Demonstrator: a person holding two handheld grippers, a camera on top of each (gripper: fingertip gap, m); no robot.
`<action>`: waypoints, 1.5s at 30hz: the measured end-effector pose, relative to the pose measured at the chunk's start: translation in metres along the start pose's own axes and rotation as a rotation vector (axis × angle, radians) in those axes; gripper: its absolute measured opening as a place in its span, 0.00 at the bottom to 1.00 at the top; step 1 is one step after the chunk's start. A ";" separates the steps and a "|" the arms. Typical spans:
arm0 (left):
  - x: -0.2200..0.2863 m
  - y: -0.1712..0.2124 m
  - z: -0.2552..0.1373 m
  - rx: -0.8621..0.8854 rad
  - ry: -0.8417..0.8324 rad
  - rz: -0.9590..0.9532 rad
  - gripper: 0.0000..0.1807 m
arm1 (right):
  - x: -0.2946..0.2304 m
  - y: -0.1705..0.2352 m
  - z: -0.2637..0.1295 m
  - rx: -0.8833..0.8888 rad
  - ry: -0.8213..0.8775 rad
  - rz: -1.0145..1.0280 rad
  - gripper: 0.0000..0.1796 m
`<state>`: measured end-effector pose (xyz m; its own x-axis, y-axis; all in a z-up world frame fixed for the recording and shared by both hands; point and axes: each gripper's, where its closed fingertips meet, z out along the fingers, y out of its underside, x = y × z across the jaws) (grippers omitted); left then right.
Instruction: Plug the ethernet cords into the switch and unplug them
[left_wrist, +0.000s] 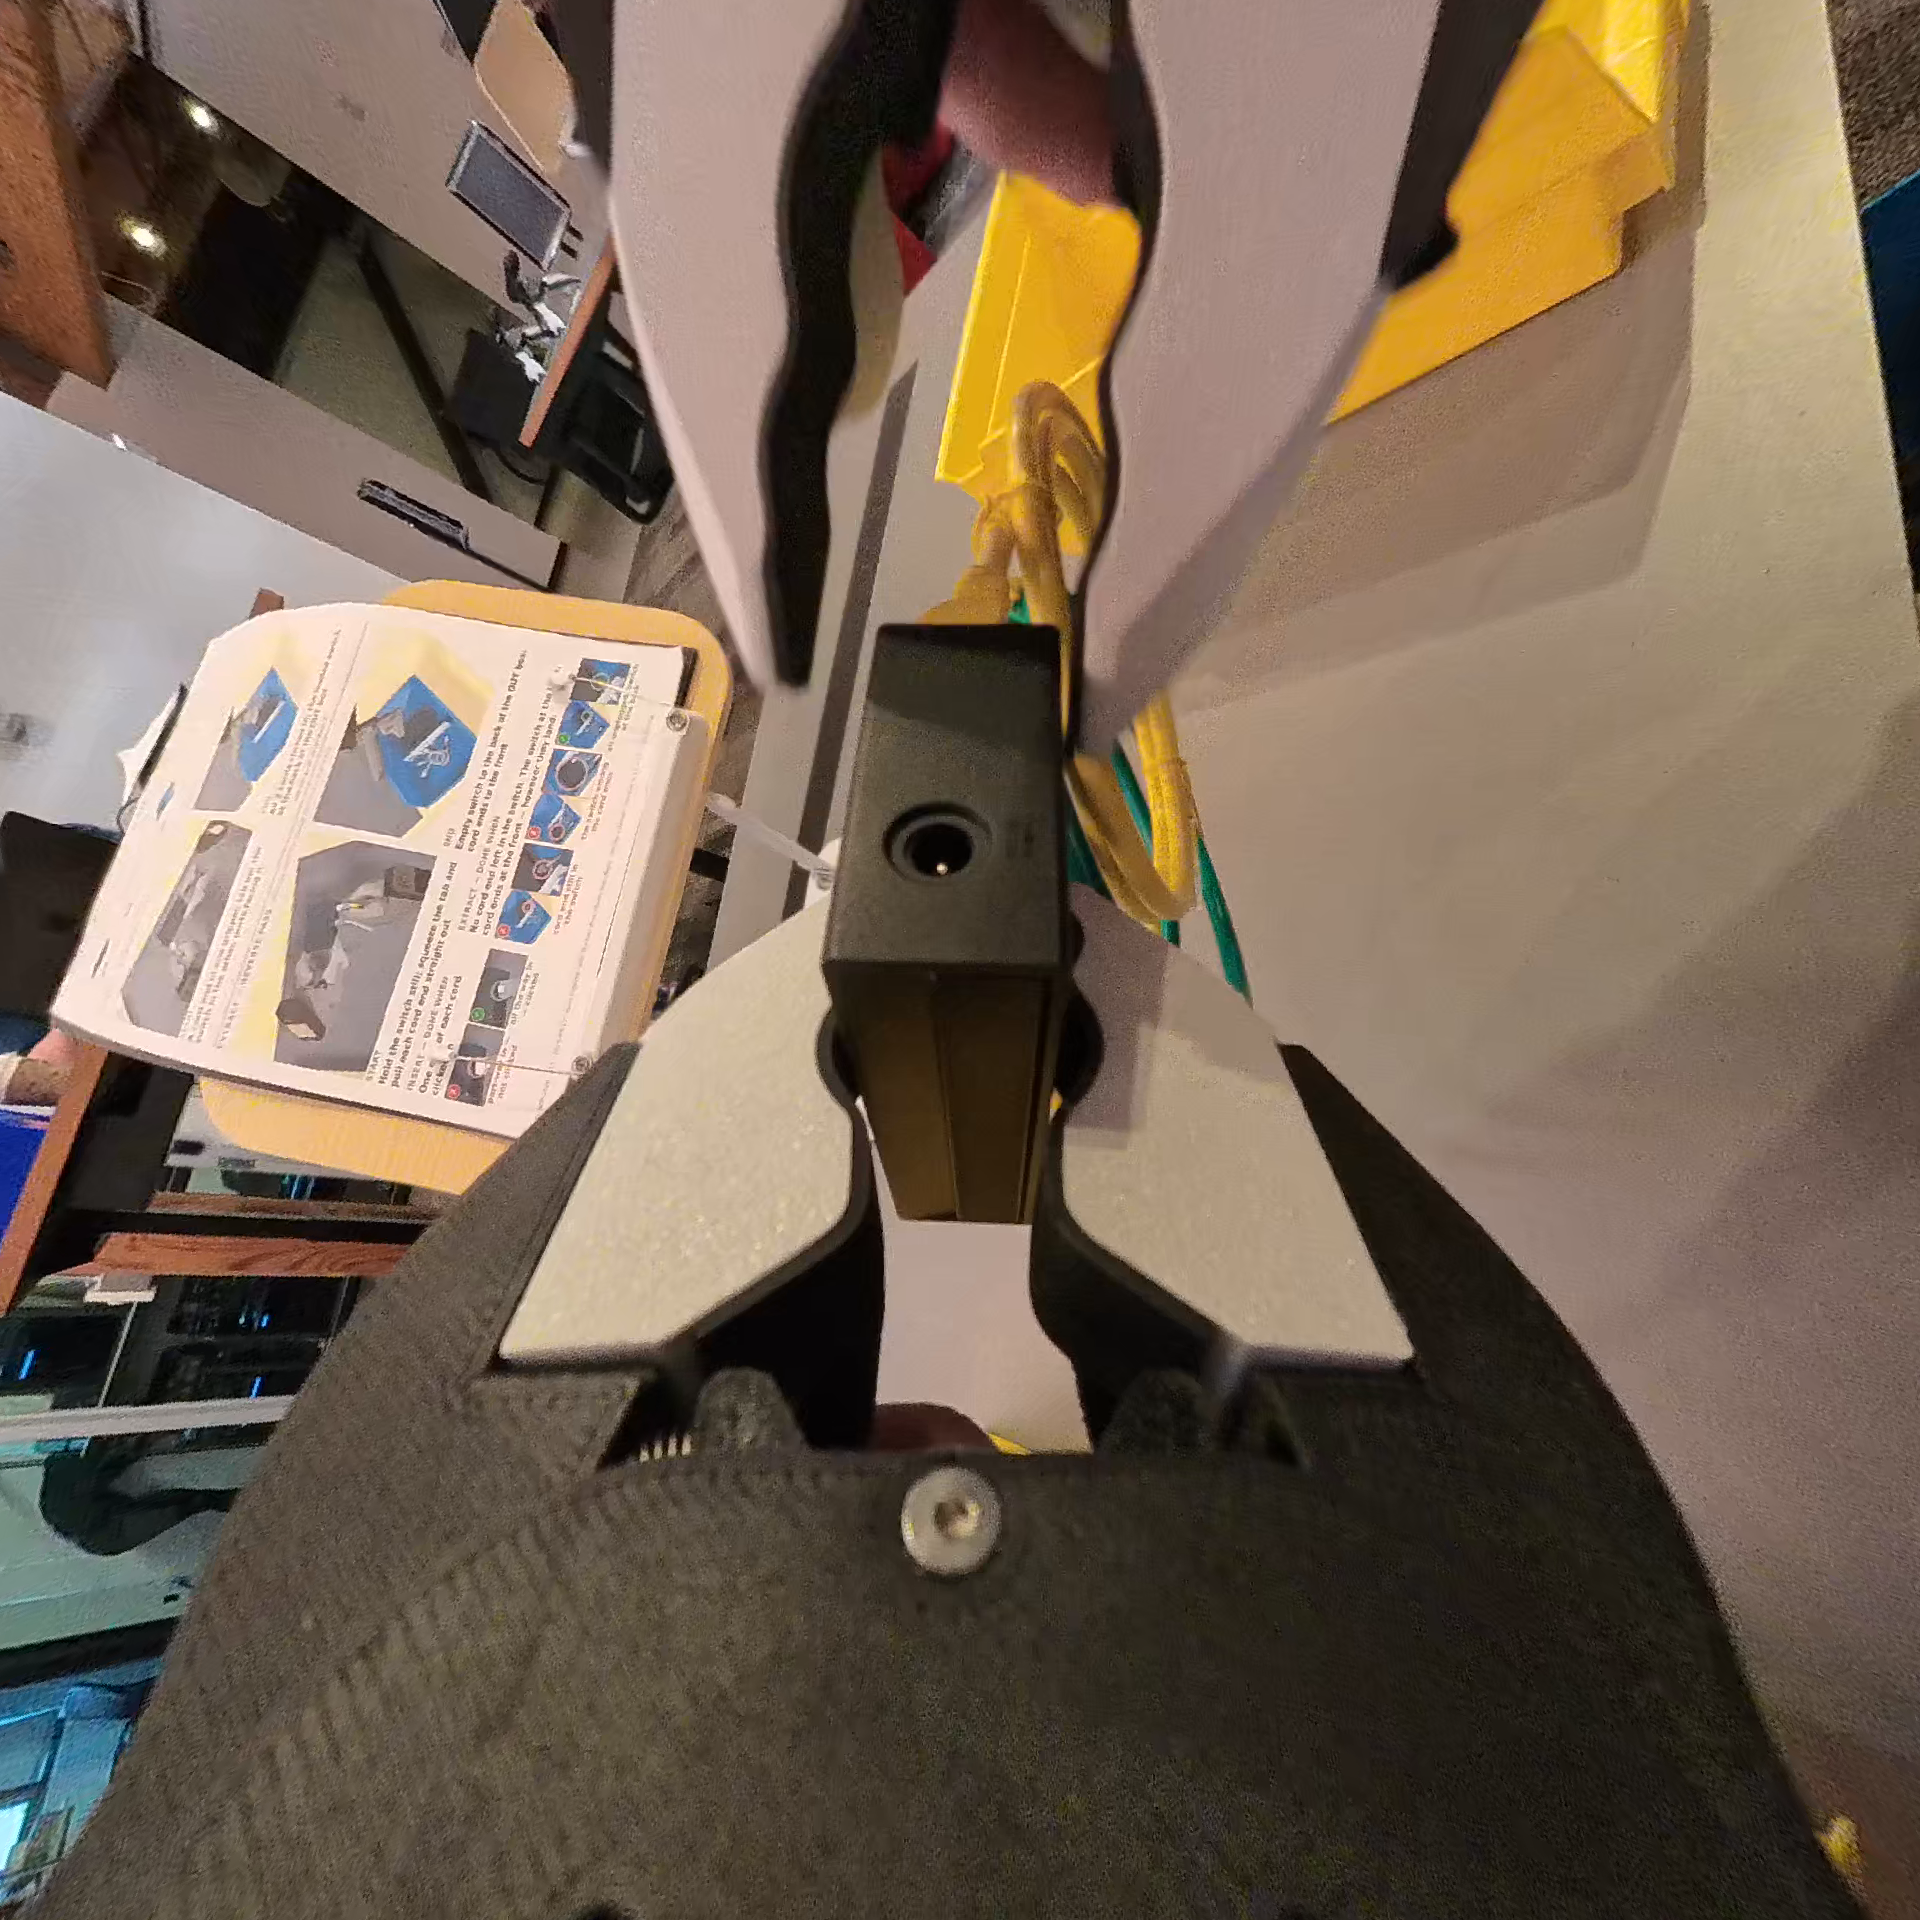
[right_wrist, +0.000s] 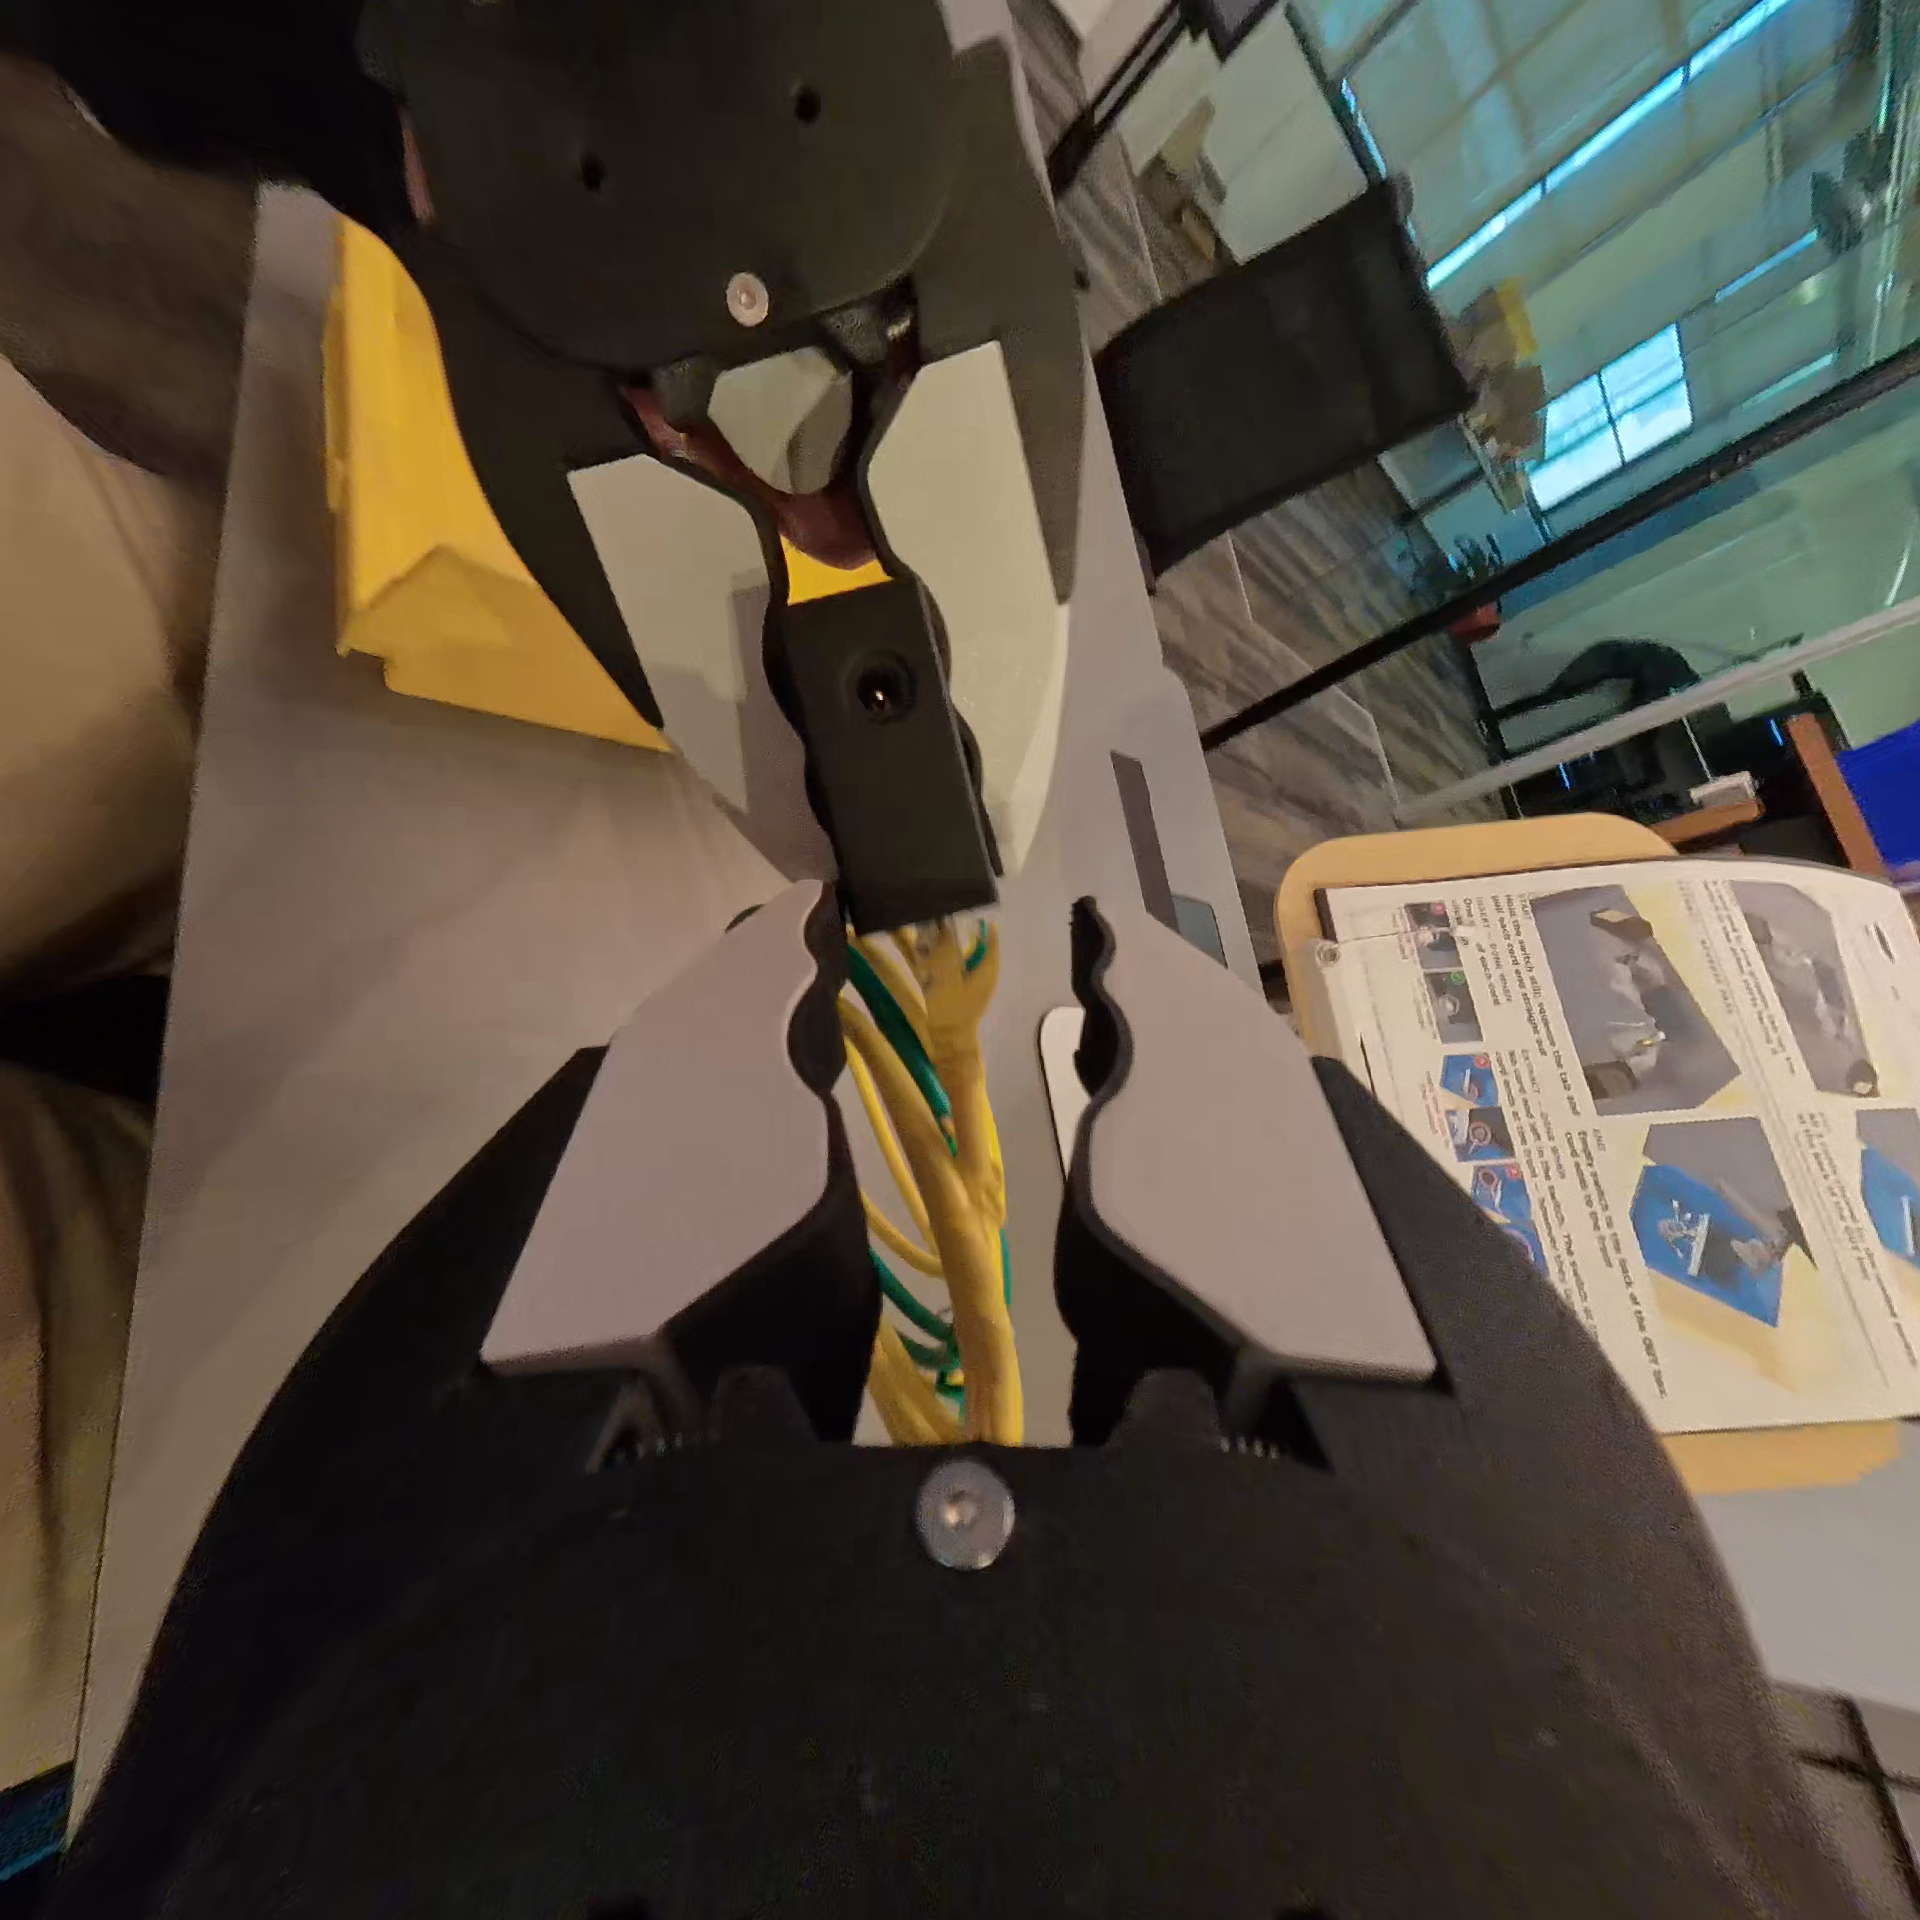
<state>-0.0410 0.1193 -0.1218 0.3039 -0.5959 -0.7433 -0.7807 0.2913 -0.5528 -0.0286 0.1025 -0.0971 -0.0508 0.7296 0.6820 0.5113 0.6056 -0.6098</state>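
Black switch (left_wrist: 951, 894) is sitting pinched in the left gripper (left_wrist: 951, 1049) above the grey table (left_wrist: 1558, 935); the right gripper (right_wrist: 951, 935) is gaping around yellow and green cords (right_wrist: 961, 1143) hanging near it.

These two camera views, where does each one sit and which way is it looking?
Left wrist view: sits on the left gripper, looking forward along its fingers at the black switch clamped between them; the right gripper faces it from beyond.
Right wrist view: sits on the right gripper, open, looking along yellow and green cords toward the switch; the left gripper holds it opposite, and a tan trouser leg shows.
Shared: switch, cords, yellow bin, instruction sheet, both grippers.
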 end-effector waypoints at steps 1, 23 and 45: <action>-0.001 0.001 -0.001 0.008 0.000 -0.006 0.16 | 0.002 -0.001 -0.008 0.029 -0.010 -0.002 0.22; 0.014 -0.032 -0.016 0.133 0.104 0.013 0.17 | -0.017 -0.008 -0.015 0.016 0.007 -0.275 0.07; 0.027 -0.038 -0.016 0.200 0.216 -0.083 0.17 | -0.027 -0.006 -0.023 -0.119 -0.056 -0.327 0.06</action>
<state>-0.0118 0.0796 -0.1147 0.2228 -0.7629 -0.6070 -0.6288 0.3633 -0.6875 -0.0108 0.0719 -0.1029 -0.2736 0.5216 0.8082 0.5566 0.7711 -0.3092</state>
